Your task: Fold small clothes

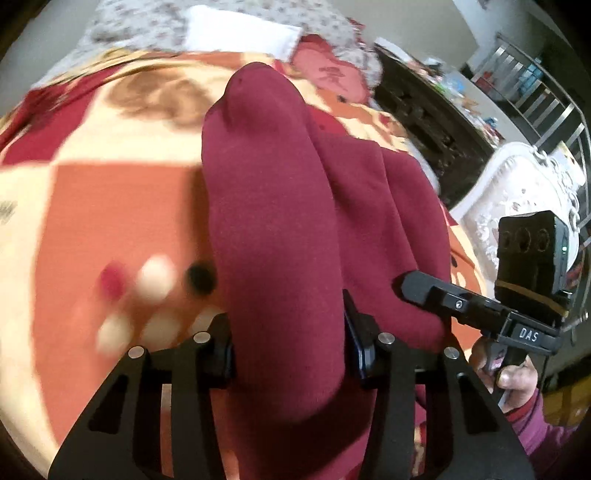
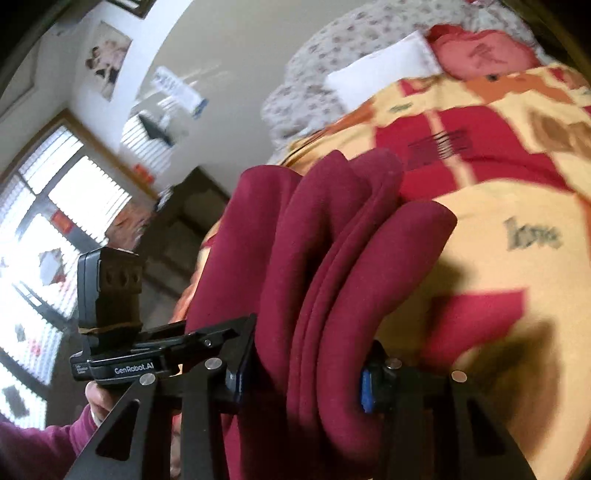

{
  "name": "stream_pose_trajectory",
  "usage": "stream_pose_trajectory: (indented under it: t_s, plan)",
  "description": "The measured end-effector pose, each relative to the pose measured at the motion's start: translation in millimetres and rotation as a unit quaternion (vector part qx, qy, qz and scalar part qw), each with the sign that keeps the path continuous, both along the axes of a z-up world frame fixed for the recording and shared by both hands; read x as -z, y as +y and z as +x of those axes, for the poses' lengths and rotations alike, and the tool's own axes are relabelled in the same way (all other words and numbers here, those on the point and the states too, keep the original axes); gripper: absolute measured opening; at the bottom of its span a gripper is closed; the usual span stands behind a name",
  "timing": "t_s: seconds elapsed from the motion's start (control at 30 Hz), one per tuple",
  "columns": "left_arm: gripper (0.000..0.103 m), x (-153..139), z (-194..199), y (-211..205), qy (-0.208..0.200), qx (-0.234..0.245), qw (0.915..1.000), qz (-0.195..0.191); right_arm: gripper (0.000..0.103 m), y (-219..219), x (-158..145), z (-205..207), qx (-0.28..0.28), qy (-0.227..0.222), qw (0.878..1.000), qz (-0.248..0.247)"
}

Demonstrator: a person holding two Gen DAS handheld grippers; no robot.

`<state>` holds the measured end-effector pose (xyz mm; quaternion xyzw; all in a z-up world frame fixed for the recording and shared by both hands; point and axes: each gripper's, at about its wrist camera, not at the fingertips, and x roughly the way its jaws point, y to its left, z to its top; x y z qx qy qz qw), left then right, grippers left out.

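Observation:
A dark red garment (image 1: pixel 273 206) hangs bunched over a patterned blanket (image 1: pixel 110 206). My left gripper (image 1: pixel 288 339) is shut on a thick fold of it, which bulges out past the fingers. My right gripper (image 1: pixel 417 288) shows at the right of the left wrist view, gripping the same cloth beside the left one. In the right wrist view my right gripper (image 2: pixel 299 380) is shut on several stacked layers of the dark red garment (image 2: pixel 332 258). The left gripper (image 2: pixel 221 332) shows at its left, also on the cloth. The garment's lower part is hidden.
The orange, red and cream blanket (image 2: pixel 517 258) covers a bed. A floral grey quilt (image 1: pixel 155 26) and white pillow (image 2: pixel 380 74) lie at the far end. A dark cabinet (image 1: pixel 424 110) and white ornate chair (image 1: pixel 524 192) stand right; a window (image 2: pixel 44 229) is left.

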<state>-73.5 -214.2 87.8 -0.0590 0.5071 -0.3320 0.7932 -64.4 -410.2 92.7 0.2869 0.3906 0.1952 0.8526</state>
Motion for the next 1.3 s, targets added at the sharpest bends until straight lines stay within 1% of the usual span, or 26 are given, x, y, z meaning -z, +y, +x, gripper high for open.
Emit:
stream_pose_trajectory:
  t_s: [0.07, 0.1, 0.13, 0.17, 0.2, 0.23, 0.27, 0.33, 0.37, 0.43, 0.5, 0.53, 0.6, 0.7, 0.77, 0.8, 0.83, 0.87, 0.9, 0.93, 1.0, 1.07, 1.13, 1.2, 1.27, 1.3]
  plan:
    - [0.045, 7, -15, 23, 0.006, -0.013, 0.9997, 0.02, 0.043, 22, 12, -1, -0.017, 0.013, 1.0, -0.01]
    - [0.045, 15, -20, 32, 0.011, -0.022, 0.9993, 0.029, 0.049, 33, 24, 0, -0.021, 0.033, 0.999, -0.023]
    - [0.045, 27, -23, 42, 0.023, -0.037, 0.9981, 0.043, 0.053, 40, 34, 1, -0.022, 0.054, 0.998, -0.036]
    - [0.045, 35, -25, 45, 0.03, -0.046, 0.9967, 0.059, 0.054, 44, 45, 1, -0.02, 0.086, 0.994, -0.058]
    - [0.046, 41, -28, 48, 0.033, -0.052, 0.9953, 0.075, 0.054, 44, 46, -2, -0.011, 0.092, 0.993, -0.071]
    - [0.048, 42, -32, 54, 0.027, -0.06, 0.9952, 0.073, 0.054, 40, 42, -7, 0.002, 0.084, 0.993, -0.08]
    - [0.048, 38, -35, 59, 0.021, -0.065, 0.9956, 0.064, 0.054, 34, 33, -13, 0.011, 0.069, 0.995, -0.074]
    - [0.048, 28, -39, 62, 0.01, -0.071, 0.9957, 0.059, 0.054, 28, 12, -24, 0.021, 0.038, 0.997, -0.064]
    - [0.048, 23, -39, 62, 0.0, -0.074, 0.9954, 0.06, 0.054, 31, -1, -28, 0.01, 0.018, 0.997, -0.07]
    - [0.048, 13, -36, 64, -0.027, -0.086, 0.9936, 0.068, 0.054, 47, -17, -29, -0.013, -0.003, 0.995, -0.101]
    - [0.048, 7, -28, 64, -0.044, -0.097, 0.9921, 0.066, 0.054, 66, -26, -24, -0.03, -0.025, 0.992, -0.12]
    - [0.048, 4, -19, 65, -0.047, -0.105, 0.9916, 0.059, 0.053, 78, -25, -17, -0.041, -0.025, 0.991, -0.128]
    - [0.048, 4, -1, 62, -0.05, -0.116, 0.9904, 0.057, 0.046, 93, -17, -8, -0.051, -0.019, 0.987, -0.155]
    - [0.048, 13, 24, 44, -0.058, -0.125, 0.9864, 0.09, 0.04, 104, -1, 16, -0.06, -0.008, 0.982, -0.178]
    - [0.048, 26, 40, 39, -0.045, -0.132, 0.9849, 0.102, 0.036, 101, 13, 29, -0.052, 0.008, 0.974, -0.219]
    - [0.048, 33, 46, 38, -0.036, -0.135, 0.9843, 0.108, 0.032, 97, 25, 37, -0.046, 0.03, 0.97, -0.235]
    - [0.048, 41, 52, 37, -0.026, -0.138, 0.9833, 0.116, 0.03, 91, 36, 43, -0.045, 0.047, 0.972, -0.228]
    - [0.048, 47, 54, 36, -0.019, -0.138, 0.983, 0.12, 0.026, 83, 41, 44, -0.043, 0.05, 0.974, -0.218]
    - [0.049, 51, 56, 35, -0.018, -0.137, 0.983, 0.122, 0.025, 76, 42, 43, -0.039, 0.05, 0.977, -0.203]
    - [0.05, 53, 55, 35, -0.02, -0.136, 0.9829, 0.123, 0.025, 72, 39, 41, -0.039, 0.052, 0.979, -0.193]
    - [0.049, 50, 50, 37, -0.024, -0.136, 0.9829, 0.122, 0.026, 72, 28, 34, -0.043, 0.044, 0.98, -0.189]
    - [0.049, 43, 44, 42, -0.028, -0.137, 0.9838, 0.113, 0.026, 79, 11, 17, -0.066, 0.029, 0.981, -0.18]
    - [0.049, 35, 35, 46, -0.033, -0.138, 0.9841, 0.107, 0.027, 92, -4, -6, -0.091, 0.012, 0.979, -0.182]
    - [0.049, 27, 26, 46, -0.045, -0.136, 0.9838, 0.107, 0.027, 105, -10, -28, -0.114, 0.005, 0.975, -0.189]
    - [0.049, 20, 14, 47, -0.062, -0.133, 0.9828, 0.113, 0.028, 115, -4, -45, -0.133, 0.006, 0.971, -0.197]
    - [0.049, 16, 7, 48, -0.069, -0.134, 0.9822, 0.112, 0.028, 119, 4, -51, -0.136, 0.013, 0.967, -0.216]
